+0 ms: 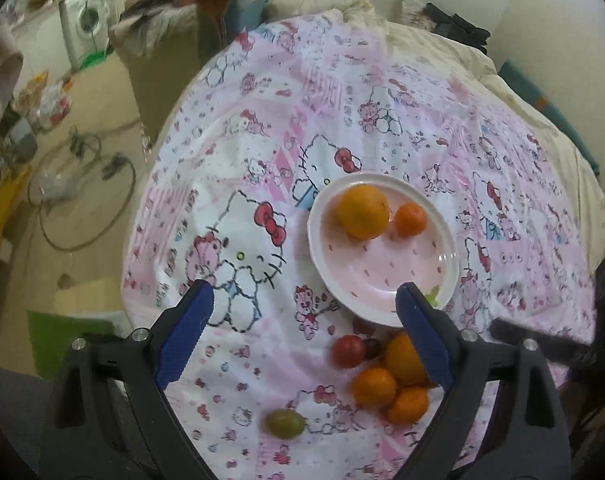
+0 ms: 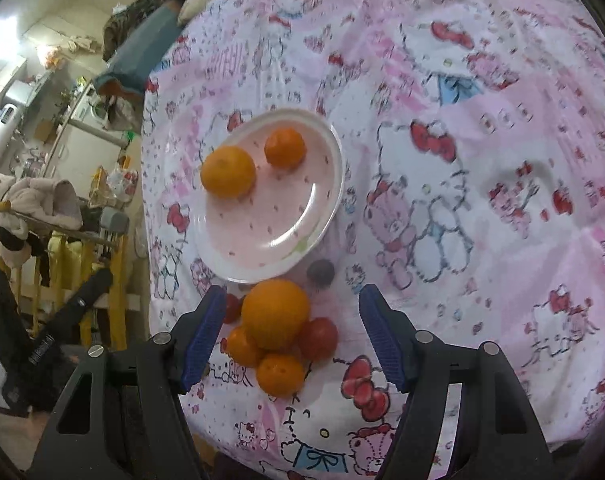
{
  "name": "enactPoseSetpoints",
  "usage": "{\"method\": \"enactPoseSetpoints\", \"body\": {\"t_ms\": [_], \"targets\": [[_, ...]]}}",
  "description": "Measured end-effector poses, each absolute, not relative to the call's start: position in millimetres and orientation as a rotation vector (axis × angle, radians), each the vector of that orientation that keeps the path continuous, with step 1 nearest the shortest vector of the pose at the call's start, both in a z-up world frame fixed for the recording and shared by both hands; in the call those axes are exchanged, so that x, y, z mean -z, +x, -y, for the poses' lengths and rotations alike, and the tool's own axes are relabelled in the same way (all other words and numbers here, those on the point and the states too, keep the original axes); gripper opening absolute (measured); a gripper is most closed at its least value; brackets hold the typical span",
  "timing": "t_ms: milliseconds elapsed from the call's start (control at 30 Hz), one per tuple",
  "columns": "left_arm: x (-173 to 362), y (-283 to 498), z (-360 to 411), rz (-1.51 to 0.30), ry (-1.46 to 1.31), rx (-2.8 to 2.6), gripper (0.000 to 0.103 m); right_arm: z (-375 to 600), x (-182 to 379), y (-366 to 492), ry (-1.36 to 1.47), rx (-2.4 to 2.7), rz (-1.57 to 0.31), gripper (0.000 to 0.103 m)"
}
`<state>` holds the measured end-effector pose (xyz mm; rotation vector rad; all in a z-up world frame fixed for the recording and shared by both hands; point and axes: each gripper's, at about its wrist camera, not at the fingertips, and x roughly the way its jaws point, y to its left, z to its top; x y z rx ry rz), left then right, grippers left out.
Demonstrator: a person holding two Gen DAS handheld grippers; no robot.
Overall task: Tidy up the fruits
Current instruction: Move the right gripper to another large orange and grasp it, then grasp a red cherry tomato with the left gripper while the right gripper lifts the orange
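**Two fruits on the plate, the rest heaped just below it**

The pink plate (image 1: 382,264) sits right of centre in the left wrist view, on the Hello Kitty sheet (image 1: 262,160) that covers the bed. On it lie a large orange (image 1: 363,211) and, just to its right, a small tangerine (image 1: 410,220), near each other at the plate's upper part.

Below the plate's lower rim is a loose heap: a big orange (image 2: 275,314) with two tangerines (image 2: 280,374) touching it from below, a red tomato (image 2: 318,338) at its right, and a dark grape (image 2: 320,272) by the rim. A green grape (image 1: 285,423) lies apart, low in the left wrist view.

The right tool (image 2: 292,336) stands wide, its blue pads either side of the heap, holding nothing. The left tool (image 1: 304,334) is also wide and empty, above the sheet at lower centre.

At far left are a washing machine (image 1: 84,20) and a cluttered floor.
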<state>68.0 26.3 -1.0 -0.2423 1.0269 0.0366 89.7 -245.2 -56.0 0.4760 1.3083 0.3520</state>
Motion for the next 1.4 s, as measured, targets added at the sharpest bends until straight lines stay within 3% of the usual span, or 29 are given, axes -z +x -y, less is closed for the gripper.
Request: {"method": "enactPoseSetpoints", "body": {"t_ms": [600, 1000, 1067, 1400], "targets": [[2, 62, -19, -1.040, -0.162, -0.021, 0.091, 179, 106, 100, 0.312, -0.393, -1.472, 0.071], [7, 62, -18, -1.058, -0.149, -0.024, 0.091, 167, 121, 104, 0.229, -0.396, -1.479, 0.071], [10, 63, -17, -1.068, -0.136, -0.032, 0.091, 164, 120, 103, 0.221, -0.426, -1.474, 0.061], [30, 67, -24, -1.167, -0.200, -0.020, 0.090, 194, 98, 92, 0.318, -0.489, -1.402, 0.059]]}}
